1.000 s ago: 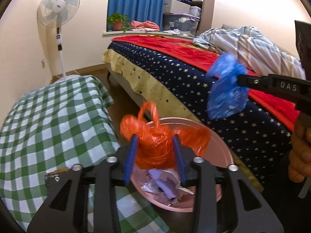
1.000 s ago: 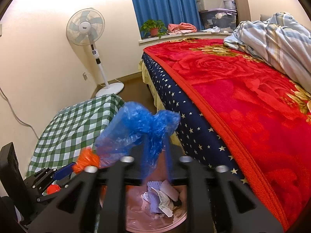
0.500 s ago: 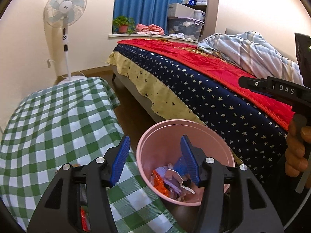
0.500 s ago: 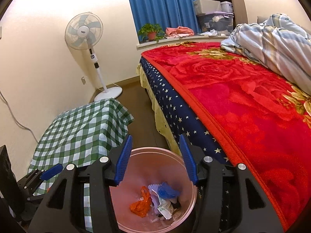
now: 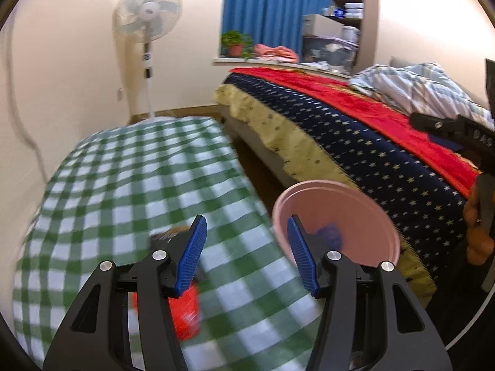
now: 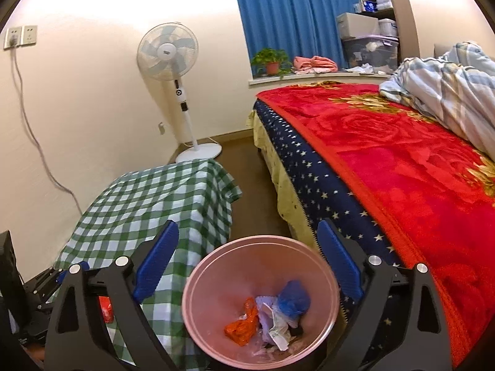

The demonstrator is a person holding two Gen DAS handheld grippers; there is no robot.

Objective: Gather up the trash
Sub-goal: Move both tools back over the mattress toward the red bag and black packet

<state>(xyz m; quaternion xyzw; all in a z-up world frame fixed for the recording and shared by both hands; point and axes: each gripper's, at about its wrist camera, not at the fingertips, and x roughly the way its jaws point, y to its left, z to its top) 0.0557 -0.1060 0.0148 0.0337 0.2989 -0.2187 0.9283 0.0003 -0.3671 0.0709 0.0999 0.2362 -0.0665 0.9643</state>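
A pink trash bin [image 6: 260, 303] stands on the floor between the checked table and the bed. It holds an orange bag [image 6: 243, 324], a blue bag [image 6: 292, 298] and crumpled paper. My right gripper [image 6: 247, 275] is open and empty above the bin. My left gripper [image 5: 247, 253] is open and empty over the green checked table [image 5: 123, 185], with the bin [image 5: 337, 219] to its right. A red item [image 5: 185, 312] lies on the table under the left finger; it also shows in the right wrist view [image 6: 106, 309]. A dark brownish item [image 5: 168, 236] lies beside it.
A bed with a red blanket [image 6: 402, 160] and star-patterned cover [image 5: 371, 151] fills the right side. A standing fan [image 6: 173, 58] is by the wall. A wall cord [image 6: 37, 142] hangs left of the table. The other gripper [image 5: 458, 133] shows at the right edge.
Both grippers let go of their bags, orange from the left and blue from the right, and these now lie in the bin. The left gripper has swung left over the table.
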